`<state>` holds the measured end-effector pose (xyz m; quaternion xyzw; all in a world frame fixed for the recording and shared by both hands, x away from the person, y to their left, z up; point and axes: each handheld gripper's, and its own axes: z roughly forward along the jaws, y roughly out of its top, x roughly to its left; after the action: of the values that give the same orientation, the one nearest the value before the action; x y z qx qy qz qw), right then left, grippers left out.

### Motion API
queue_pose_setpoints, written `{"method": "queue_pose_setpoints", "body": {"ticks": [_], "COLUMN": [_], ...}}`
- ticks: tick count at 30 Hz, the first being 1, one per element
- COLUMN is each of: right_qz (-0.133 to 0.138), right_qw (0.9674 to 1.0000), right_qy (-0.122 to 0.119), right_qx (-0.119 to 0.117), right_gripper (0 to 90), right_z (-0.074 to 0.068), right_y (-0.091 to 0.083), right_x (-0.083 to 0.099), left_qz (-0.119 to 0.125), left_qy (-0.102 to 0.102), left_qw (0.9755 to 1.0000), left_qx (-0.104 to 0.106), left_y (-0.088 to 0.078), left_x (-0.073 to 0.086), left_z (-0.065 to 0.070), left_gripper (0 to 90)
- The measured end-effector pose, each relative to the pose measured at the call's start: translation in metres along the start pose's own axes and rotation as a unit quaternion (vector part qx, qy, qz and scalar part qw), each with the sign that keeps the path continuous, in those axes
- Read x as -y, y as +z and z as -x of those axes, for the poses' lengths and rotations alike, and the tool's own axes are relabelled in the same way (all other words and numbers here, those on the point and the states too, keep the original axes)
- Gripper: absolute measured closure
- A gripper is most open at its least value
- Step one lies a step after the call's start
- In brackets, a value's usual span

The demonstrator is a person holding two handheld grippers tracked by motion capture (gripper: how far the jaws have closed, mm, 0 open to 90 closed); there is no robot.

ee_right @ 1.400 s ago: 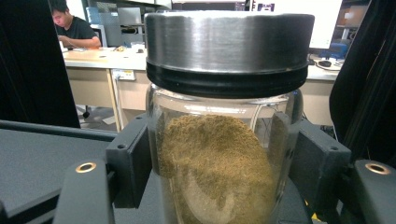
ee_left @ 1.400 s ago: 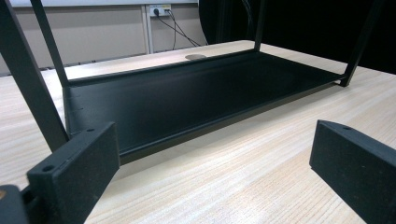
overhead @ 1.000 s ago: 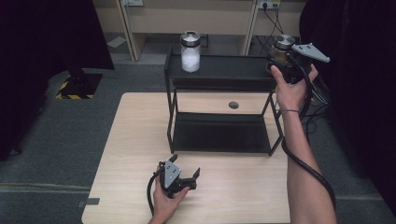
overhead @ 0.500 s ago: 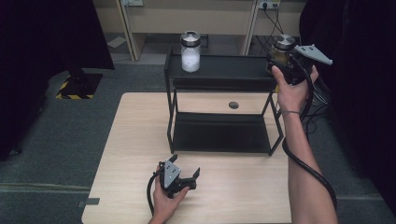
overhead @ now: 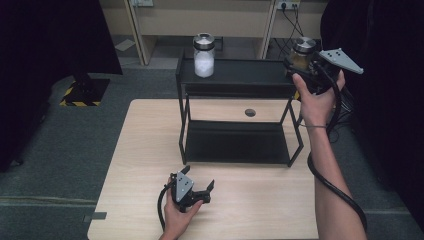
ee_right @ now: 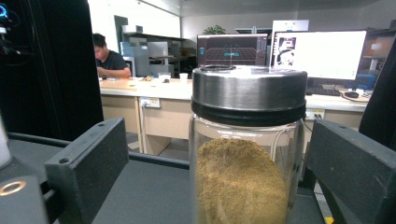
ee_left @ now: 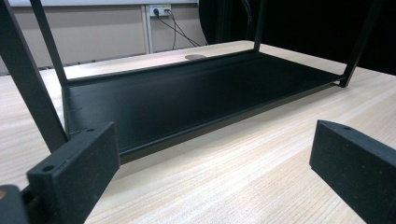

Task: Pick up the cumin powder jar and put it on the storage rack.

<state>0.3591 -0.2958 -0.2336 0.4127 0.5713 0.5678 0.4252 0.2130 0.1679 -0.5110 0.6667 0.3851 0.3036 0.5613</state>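
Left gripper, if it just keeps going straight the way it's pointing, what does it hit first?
Probably the front edge of the black rack's bottom shelf. The left gripper has open jaws low over the wooden table, with bare tabletop between them and that shelf.

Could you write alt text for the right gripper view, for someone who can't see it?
A glass jar of brown powder with a metal lid stands on a black shelf between the right gripper's two black jaws, which have just been opening and stand clear of the glass. Desks and lit monitors fill the background.
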Motion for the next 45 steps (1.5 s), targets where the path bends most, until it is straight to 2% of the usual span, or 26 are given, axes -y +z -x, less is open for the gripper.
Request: {"method": "queue_pose_setpoints", "body": {"ticks": [9,18,20,26,36,45], "right_qz": [0.014,0.034,0.035,0.040,0.035,0.031], "right_qw": [0.9999,0.9992,0.9991,0.9990,0.9990,0.9992], "right_qy": [0.002,-0.018,-0.024,-0.018,-0.026,-0.020], "right_qx": [0.000,-0.009,-0.005,0.002,-0.010,-0.013], "right_gripper": [3.7,2.9,2.6,2.6,2.6,2.3], "right_z": [-0.002,-0.008,-0.010,-0.011,-0.010,-0.009], "right_y": [-0.012,-0.034,-0.039,-0.053,-0.064,-0.071], "right_x": [0.006,0.023,0.025,0.036,0.052,0.065], "left_qz": [0.002,0.001,0.001,0.002,0.000,0.001], "left_qy": [-0.001,0.001,0.001,-0.003,0.001,0.000], "left_qw": [1.0000,1.0000,1.0000,1.0000,1.0000,1.0000], "left_qx": [0.000,-0.003,-0.002,-0.001,-0.003,-0.003], "left_y": [0.000,0.000,0.000,0.000,0.000,0.000], "left_x": [0.001,0.000,0.000,0.001,0.000,0.000], "left_z": [0.000,0.002,0.001,0.000,0.001,0.001], "left_gripper": [1.0,1.0,1.0,1.0,1.0,1.0]}}
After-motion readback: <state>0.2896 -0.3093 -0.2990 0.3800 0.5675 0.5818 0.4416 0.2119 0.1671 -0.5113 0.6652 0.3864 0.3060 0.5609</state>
